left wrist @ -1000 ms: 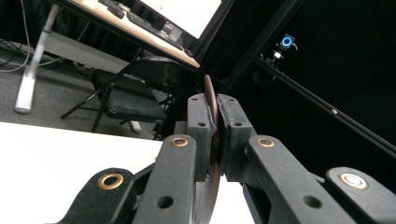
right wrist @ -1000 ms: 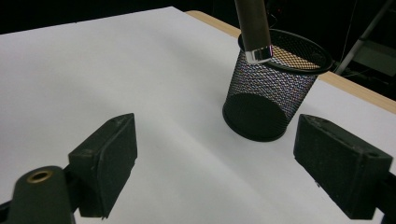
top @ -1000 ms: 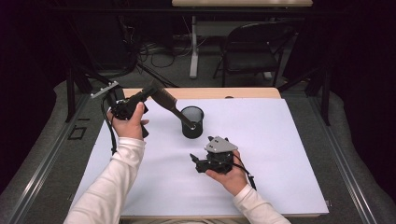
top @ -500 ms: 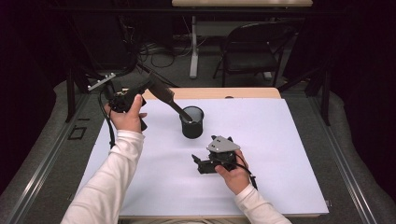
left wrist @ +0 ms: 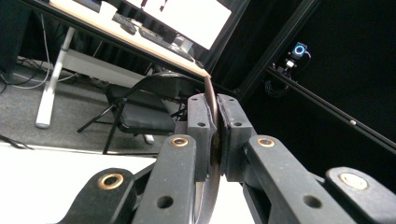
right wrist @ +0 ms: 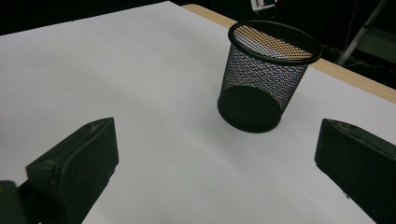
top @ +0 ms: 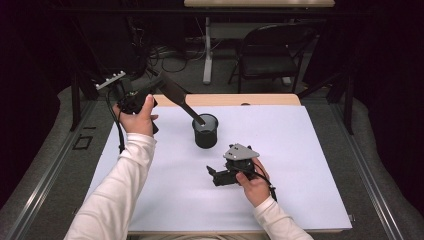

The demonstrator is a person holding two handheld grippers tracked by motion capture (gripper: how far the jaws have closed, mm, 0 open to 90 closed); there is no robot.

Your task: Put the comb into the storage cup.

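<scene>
1. White desk (top: 300,165) in a dark room, with a folding chair (top: 270,50) behind it. All the work sits near the desk's middle and far-left corner.
2. Fingers (left wrist: 198,126) of the left gripper (top: 152,92) are clamped on a thin, dark tool (top: 175,95). In the left gripper view its brown edge runs up between the pads and curves slightly.
3. Out from that grip, the tool slants down across the desk's far edge, and its narrow tip sits at the mouth of the mesh cup (top: 205,131). How deep it reaches I cannot tell.
4. Handling, as I judge it: the tool looks long, flat, stiff and light. The grip is on its broad end, so the free length will lever against the pads and could twist if the tip catches the rim. A hold on the flat faces, as here, suits it best.
5. Fingers (right wrist: 79,154) of the right gripper (top: 216,176) stand wide apart, having just been opening, with nothing between them. The cup stands upright ahead of them, well apart.
6. The cup looks light, with an open wire wall and a smooth rim, so a nudge from the tool could tip or slide it. The rim or the wall near the top is the place to steady it.
</scene>
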